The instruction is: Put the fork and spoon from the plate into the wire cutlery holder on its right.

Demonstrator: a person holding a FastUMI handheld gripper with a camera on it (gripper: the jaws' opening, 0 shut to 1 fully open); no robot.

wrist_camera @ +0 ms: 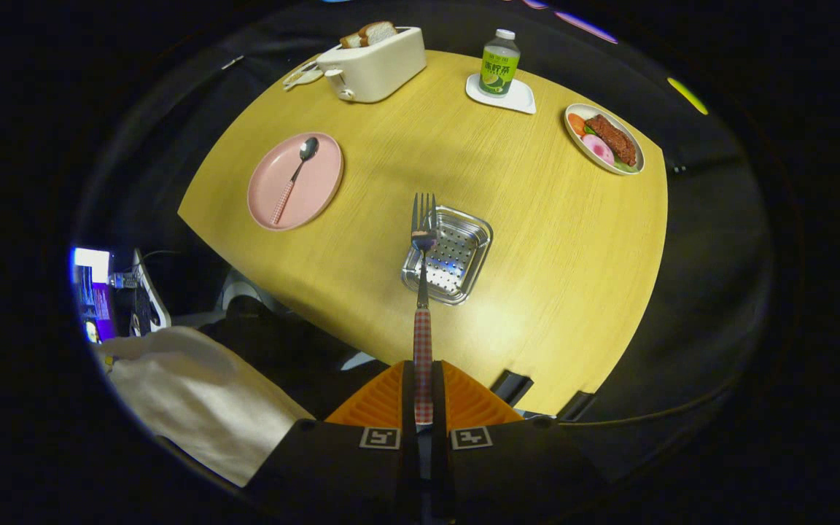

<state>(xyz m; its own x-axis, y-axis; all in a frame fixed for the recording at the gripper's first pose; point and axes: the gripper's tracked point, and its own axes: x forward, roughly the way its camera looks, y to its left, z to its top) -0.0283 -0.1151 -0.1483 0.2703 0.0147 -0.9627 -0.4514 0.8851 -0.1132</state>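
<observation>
At the lower left of the frame a pale sleeve (194,394) lies below the table (537,240), with a lit screen (92,292) further left at mid height. Left of centre, in the upper half, a pink plate (318,186) sits on the table with the spoon (294,179) lying across it, bowl toward the top, checked handle toward the bottom. Above and right of the plate, at the top of the frame, stands a cream toaster (372,65) with bread slices in it. At bottom centre the gripper (424,397) is clamped on the fork (423,292), both fingers pressed against its checked handle. The fork points straight up the frame, its tines over the left rim of the holder (464,251), a perforated metal basket at the frame's centre. Right of the toaster, at the top, a bottle (499,63) stands on a white coaster (518,96). At the upper right a dish of food (604,138) lies near the table's edge.
</observation>
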